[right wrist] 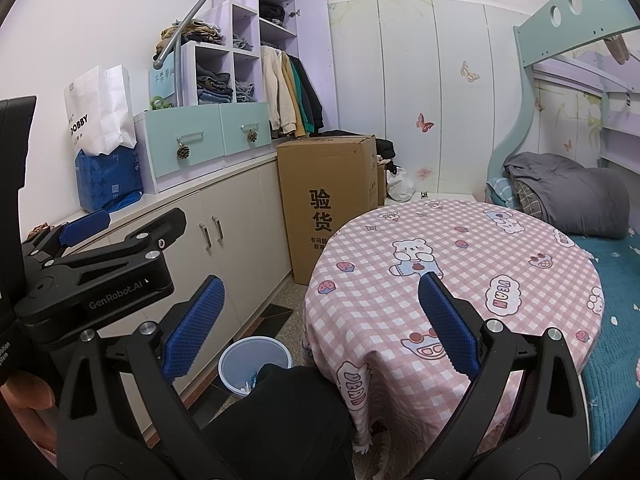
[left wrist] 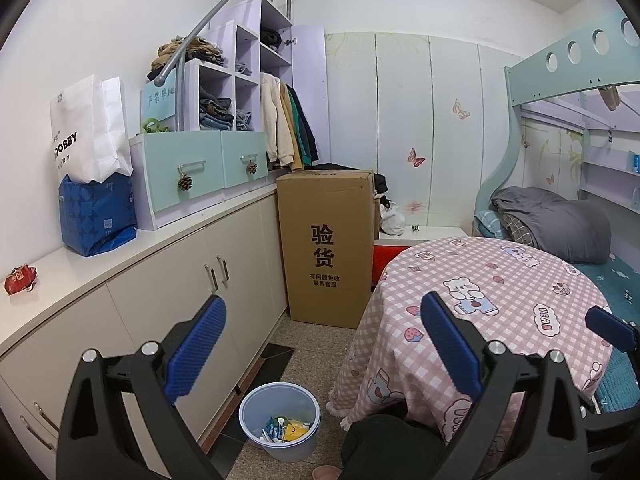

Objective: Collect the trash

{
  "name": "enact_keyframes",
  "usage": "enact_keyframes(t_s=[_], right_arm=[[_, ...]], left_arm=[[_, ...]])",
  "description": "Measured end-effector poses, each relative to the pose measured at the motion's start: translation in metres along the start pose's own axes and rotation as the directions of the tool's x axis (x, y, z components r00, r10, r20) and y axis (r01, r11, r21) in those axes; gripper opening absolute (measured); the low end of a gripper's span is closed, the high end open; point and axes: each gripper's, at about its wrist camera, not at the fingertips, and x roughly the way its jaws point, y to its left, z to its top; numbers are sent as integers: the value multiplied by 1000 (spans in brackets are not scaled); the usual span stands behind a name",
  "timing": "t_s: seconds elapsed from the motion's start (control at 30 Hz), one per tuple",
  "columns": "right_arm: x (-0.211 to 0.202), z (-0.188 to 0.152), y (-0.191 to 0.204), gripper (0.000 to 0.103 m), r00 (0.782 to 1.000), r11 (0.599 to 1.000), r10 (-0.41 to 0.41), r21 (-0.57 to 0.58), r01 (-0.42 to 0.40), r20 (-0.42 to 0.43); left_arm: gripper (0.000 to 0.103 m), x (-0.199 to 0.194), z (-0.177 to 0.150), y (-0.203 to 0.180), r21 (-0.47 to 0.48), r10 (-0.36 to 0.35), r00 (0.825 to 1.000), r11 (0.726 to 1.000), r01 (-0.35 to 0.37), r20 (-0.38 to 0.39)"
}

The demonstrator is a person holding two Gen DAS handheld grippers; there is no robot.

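Note:
A pale blue waste bin (left wrist: 280,420) stands on the floor between the cabinet and the round table, with several wrappers inside; it also shows in the right wrist view (right wrist: 256,362), partly hidden by a dark-clothed knee. A crumpled red wrapper (left wrist: 20,279) lies on the cabinet top at far left. My left gripper (left wrist: 320,344) is open and empty, held above the bin. My right gripper (right wrist: 320,320) is open and empty over the table's near edge. The left gripper's body (right wrist: 100,260) shows at left in the right wrist view.
A round table with a pink checked cloth (left wrist: 500,300) stands right. A tall cardboard box (left wrist: 324,248) stands behind the bin. A white cabinet (left wrist: 160,300) with blue and white bags (left wrist: 96,184) runs along the left wall. A bunk bed (left wrist: 580,220) is at far right.

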Motion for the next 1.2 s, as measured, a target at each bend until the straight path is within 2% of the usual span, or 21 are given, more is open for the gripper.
enact_keyframes(t_s=[0.93, 1.2], right_arm=[[1, -2, 2, 95, 1000, 1000, 5, 0, -5, -5], [16, -6, -7, 95, 1000, 1000, 9, 20, -9, -26]], left_arm=[[96, 2, -4, 1, -3, 18, 1000, 1000, -18, -7], [96, 14, -4, -5, 0, 45, 999, 999, -45, -27]])
